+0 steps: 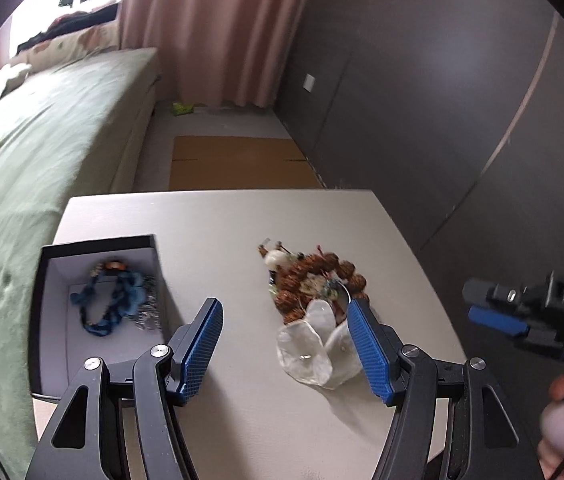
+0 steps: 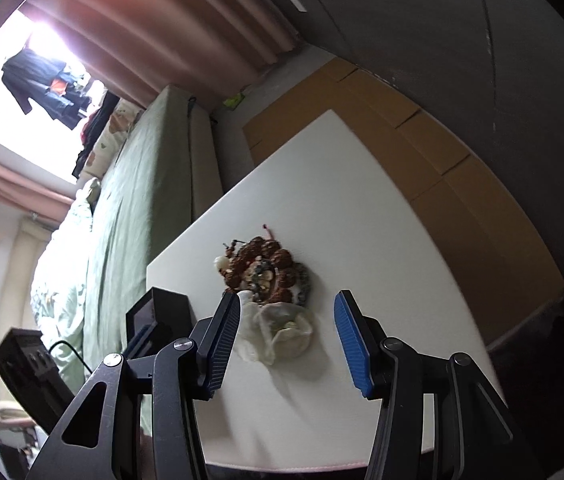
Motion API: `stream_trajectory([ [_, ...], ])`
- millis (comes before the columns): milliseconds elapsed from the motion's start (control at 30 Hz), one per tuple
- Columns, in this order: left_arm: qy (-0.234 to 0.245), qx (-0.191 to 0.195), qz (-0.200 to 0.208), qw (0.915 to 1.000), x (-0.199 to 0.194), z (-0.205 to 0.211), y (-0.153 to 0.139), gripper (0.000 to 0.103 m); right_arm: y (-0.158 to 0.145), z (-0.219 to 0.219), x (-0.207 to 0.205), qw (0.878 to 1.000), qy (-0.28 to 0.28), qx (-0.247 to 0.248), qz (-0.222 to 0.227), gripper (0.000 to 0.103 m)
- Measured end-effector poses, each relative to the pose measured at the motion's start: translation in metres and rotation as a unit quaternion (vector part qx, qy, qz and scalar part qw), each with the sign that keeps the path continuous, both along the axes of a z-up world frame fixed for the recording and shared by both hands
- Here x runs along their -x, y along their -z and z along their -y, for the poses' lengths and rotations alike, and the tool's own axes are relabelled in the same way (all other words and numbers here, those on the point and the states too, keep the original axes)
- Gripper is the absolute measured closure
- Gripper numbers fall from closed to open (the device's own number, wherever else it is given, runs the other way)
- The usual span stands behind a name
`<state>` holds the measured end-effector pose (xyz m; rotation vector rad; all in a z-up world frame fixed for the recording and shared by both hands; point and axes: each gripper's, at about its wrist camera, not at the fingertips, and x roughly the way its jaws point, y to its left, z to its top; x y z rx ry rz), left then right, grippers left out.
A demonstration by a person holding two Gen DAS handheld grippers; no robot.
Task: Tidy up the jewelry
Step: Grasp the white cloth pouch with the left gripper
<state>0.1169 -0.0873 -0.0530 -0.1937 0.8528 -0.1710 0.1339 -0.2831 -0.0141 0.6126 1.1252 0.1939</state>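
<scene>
My left gripper (image 1: pixel 284 350) is spread wide and holds nothing, hanging over the white table (image 1: pixel 209 216). The jewelry pile (image 1: pixel 314 280) of brown beads lies at about one o'clock from it, with crumpled clear plastic bags (image 1: pixel 314 350) touching its near side, just inside my right-hand finger. The black box (image 1: pixel 99 292) sits at ten o'clock, a blue bead necklace (image 1: pixel 115 300) lying inside. My right gripper (image 2: pixel 286 338) is also wide and empty, the pile (image 2: pixel 267 270) at twelve o'clock beyond its tips.
</scene>
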Motion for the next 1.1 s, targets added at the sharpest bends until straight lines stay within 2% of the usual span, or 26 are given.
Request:
stream_trajectory([
  [100, 0.016, -0.011, -0.009, 0.9998, -0.001, 0.011, 0.009, 0.038, -0.001, 0.012, 0.003, 1.000, 0.022, -0.011, 0.000, 0.052],
  [167, 0.028, -0.021, -0.015, 0.9993, 0.000, 0.019, 0.014, 0.039, 0.001, 0.019, 0.004, 0.999, 0.031, -0.014, 0.000, 0.045],
  [233, 0.036, -0.028, -0.019, 0.9988, 0.002, 0.026, 0.020, 0.040, 0.001, 0.023, 0.004, 0.999, 0.038, -0.016, -0.001, 0.045],
  [300, 0.047, -0.032, -0.030, 0.9979, -0.001, 0.033, 0.029, 0.044, 0.002, 0.025, 0.005, 0.999, 0.039, -0.020, -0.002, 0.045],
  [367, 0.055, -0.036, -0.043, 0.9969, -0.002, 0.040, 0.036, 0.057, 0.003, 0.026, 0.004, 0.999, 0.037, -0.020, -0.002, 0.045],
  [400, 0.059, -0.037, -0.049, 0.9964, -0.003, 0.042, 0.040, 0.059, 0.003, 0.024, 0.004, 0.999, 0.035, -0.019, -0.003, 0.045],
  [433, 0.062, -0.040, -0.053, 0.9959, -0.004, 0.043, 0.044, 0.068, 0.004, 0.023, 0.003, 0.999, 0.033, -0.018, -0.004, 0.045],
  [467, 0.061, -0.042, -0.056, 0.9957, -0.005, 0.043, 0.047, 0.082, 0.005, 0.022, 0.002, 0.999, 0.031, -0.018, -0.006, 0.045],
  [533, 0.057, -0.040, -0.061, 0.9957, -0.006, 0.040, 0.049, 0.099, 0.009, 0.018, 0.000, 0.999, 0.025, -0.019, -0.010, 0.045],
  [633, 0.038, -0.022, -0.045, 0.9980, -0.004, 0.026, 0.039, 0.103, 0.015, 0.009, -0.004, 1.000, 0.013, -0.017, -0.016, 0.045],
  [767, 0.015, 0.009, -0.017, 0.9997, 0.000, 0.007, 0.019, 0.103, 0.025, -0.006, -0.013, 0.999, -0.006, -0.024, -0.021, 0.045],
  [1100, -0.005, 0.056, 0.006, 0.9984, 0.000, -0.024, -0.004, 0.103, 0.049, -0.049, -0.031, 0.998, -0.043, -0.013, -0.039, 0.045],
])
